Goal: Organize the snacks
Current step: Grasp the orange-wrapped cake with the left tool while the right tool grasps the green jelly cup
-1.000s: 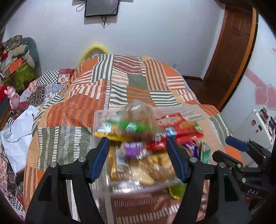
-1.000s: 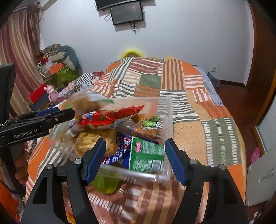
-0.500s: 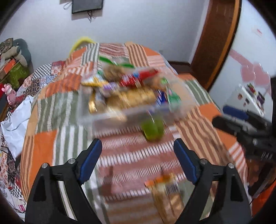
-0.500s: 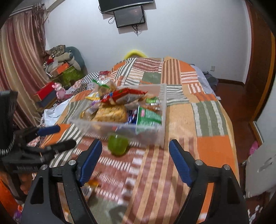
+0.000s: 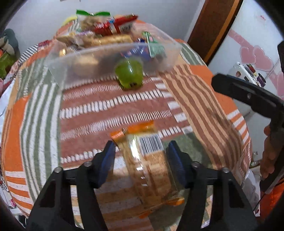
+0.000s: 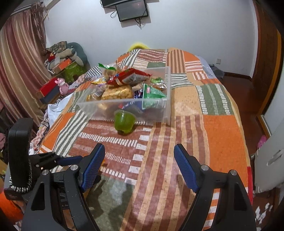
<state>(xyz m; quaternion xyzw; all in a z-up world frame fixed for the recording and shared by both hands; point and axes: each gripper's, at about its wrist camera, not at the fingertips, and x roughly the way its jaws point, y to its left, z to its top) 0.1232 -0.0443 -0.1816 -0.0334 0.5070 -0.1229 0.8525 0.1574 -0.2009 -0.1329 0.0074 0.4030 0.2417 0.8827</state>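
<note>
1. Left wrist view: the left gripper (image 5: 141,156) points down at a clear packet (image 5: 149,163) of tan biscuits lying on the bed (image 5: 110,110). Its jaws are closing, one on each side of the packet; the blue pads (image 5: 106,161) look just short of the wrapper, though blur makes contact hard to judge.
2. The packet has orange sealed ends and a white barcode label facing up. No brand name can be read on it.
3. Farther up the patchwork cover stands a clear bin (image 5: 113,58) heaped with snacks: a red bag, a green packet, pale biscuit packs. Their print is blurred and unreadable.
4. A green cup (image 5: 129,73) sits on the cover against the bin's near wall.
5. At the right edge, the right gripper (image 5: 246,96) shows as a black bar, held by a hand (image 5: 269,156).
6. Right wrist view: the right gripper (image 6: 139,167) hovers over the bare cover with jaws spread and nothing between them.
7. The bin (image 6: 127,106) and the green cup (image 6: 124,121) lie ahead, well apart from it. The snack labels are too small to read.
8. The left gripper (image 6: 58,160) is low at the left edge; the packet is hidden here.
9. A dark screen (image 6: 132,9) hangs on the far wall.
</note>
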